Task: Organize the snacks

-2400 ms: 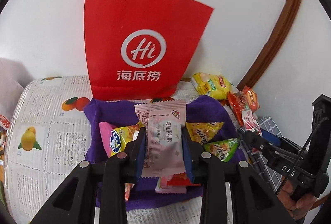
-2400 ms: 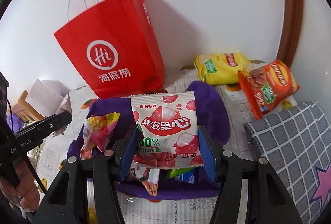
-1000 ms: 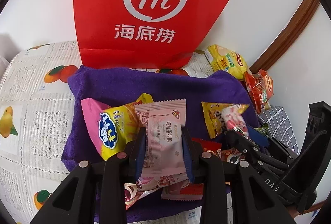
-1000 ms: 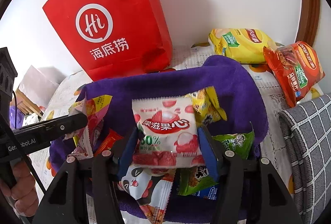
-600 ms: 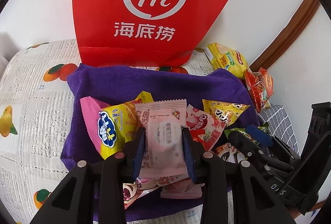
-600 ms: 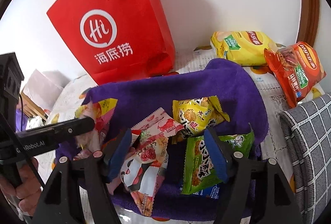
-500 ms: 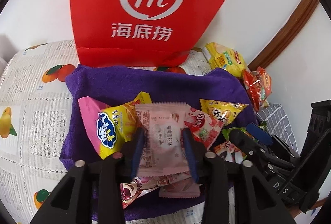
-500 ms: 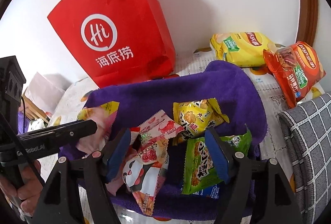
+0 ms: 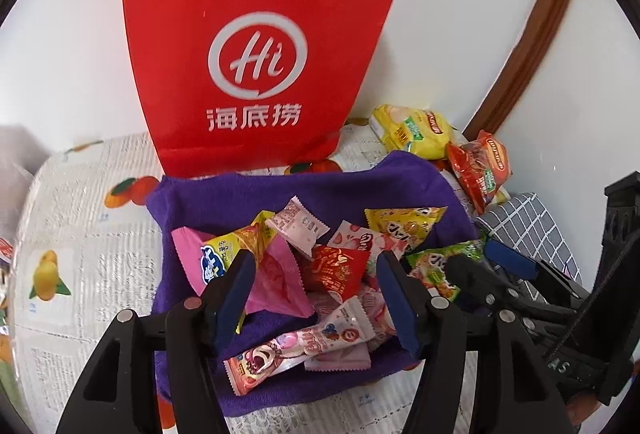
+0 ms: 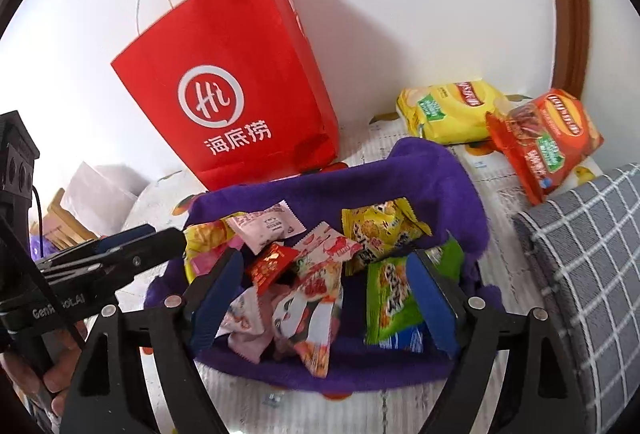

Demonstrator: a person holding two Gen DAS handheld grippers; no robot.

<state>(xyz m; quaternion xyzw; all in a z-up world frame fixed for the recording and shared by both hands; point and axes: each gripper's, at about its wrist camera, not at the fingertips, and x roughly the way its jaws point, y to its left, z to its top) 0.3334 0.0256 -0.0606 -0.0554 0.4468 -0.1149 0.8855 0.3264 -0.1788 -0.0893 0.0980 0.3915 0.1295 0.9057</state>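
Left gripper [image 9: 316, 288]: jaws spread wide and holding nothing, poised over the near half of the purple cloth; its blue pads [image 9: 234, 292] flank the snack pile.
Right gripper [image 10: 326, 298]: jaws likewise spread and holding nothing, over the near edge of the same cloth; whether the pads touch any packet cannot be told.
Purple cloth [image 9: 352, 189]: the landmark, a bunched towel on the fruit-print tablecloth [image 9: 76, 234], with its edges raised around the snacks.
Cartoon-print packet [image 9: 296, 354]: nearest item on the cloth, lying flat toward the near edge.
Panda packet [image 10: 312, 314]: near centre of the cloth, between the right gripper's fingers.
Green packet [image 10: 390, 298]: right part of the cloth, beside the right gripper's right finger.
Red packet [image 9: 338, 268]: centre of the pile on the cloth.
Pink packet [image 9: 280, 284]: left of the red packet, on the cloth.
Yellow triangular packet [image 9: 400, 224]: far right part of the cloth.
Pale pink packet [image 9: 298, 224]: far part of the pile, tilted.
Red paper bag [image 9: 256, 65]: upright just behind the cloth, against the wall.
Yellow chip bag [image 10: 452, 111]: beyond the cloth's right far corner.
Orange chip bag [image 10: 544, 141]: right of the yellow one, off the cloth.
Grey checked fabric [image 10: 588, 234]: right of the cloth.
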